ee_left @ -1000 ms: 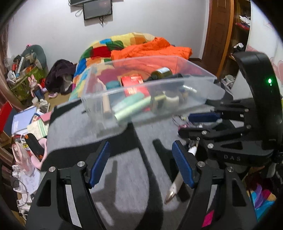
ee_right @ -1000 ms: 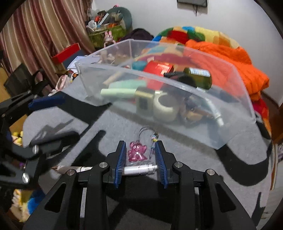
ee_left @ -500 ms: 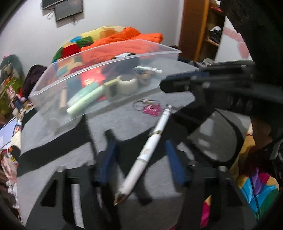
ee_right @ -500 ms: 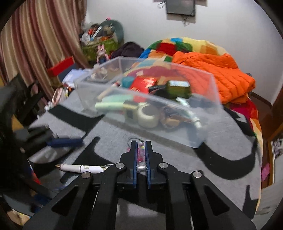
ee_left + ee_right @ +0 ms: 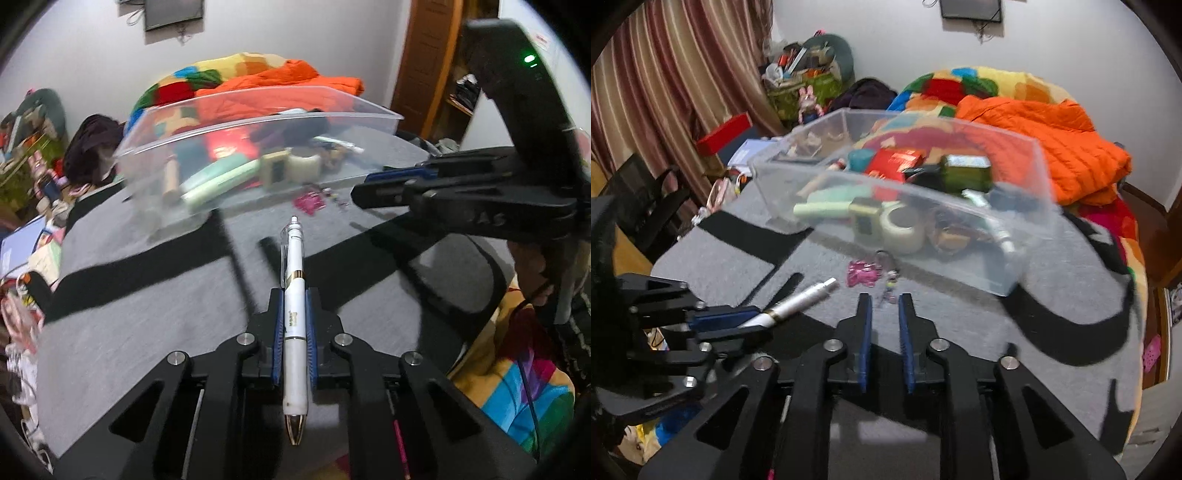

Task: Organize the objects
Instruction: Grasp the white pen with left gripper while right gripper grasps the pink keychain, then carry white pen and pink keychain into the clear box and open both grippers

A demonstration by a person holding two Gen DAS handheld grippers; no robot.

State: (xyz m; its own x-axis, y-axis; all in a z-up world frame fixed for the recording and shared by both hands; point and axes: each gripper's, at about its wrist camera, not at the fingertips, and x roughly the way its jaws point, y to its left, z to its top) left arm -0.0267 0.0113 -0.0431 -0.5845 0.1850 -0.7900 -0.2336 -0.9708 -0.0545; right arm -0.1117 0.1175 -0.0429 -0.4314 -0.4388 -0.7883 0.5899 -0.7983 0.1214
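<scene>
My left gripper [image 5: 294, 295] is shut on a white pen [image 5: 294, 314] that lies lengthwise between its blue pads, cap end pointing at the bin. The pen also shows in the right wrist view [image 5: 798, 301]. My right gripper [image 5: 885, 301] is slightly open and empty, just short of a pink bear keychain [image 5: 862, 273] on the grey table cover [image 5: 1052, 295]. The keychain also shows in the left wrist view [image 5: 310, 201]. The clear plastic bin [image 5: 1027, 236] behind it holds a tape roll [image 5: 903, 230], green tubes, a red box and a green bottle.
The right gripper reaches in from the right in the left wrist view [image 5: 443, 188]. Behind the table is a bed with an orange quilt [image 5: 1045, 144]. Clutter, a red box [image 5: 724, 133] and curtains stand at the left, with a wooden door [image 5: 424, 55] at the right.
My left gripper closed on the white pen and now holds it. My right gripper, shut half a second ago, has opened a little and sits just behind the keychain.
</scene>
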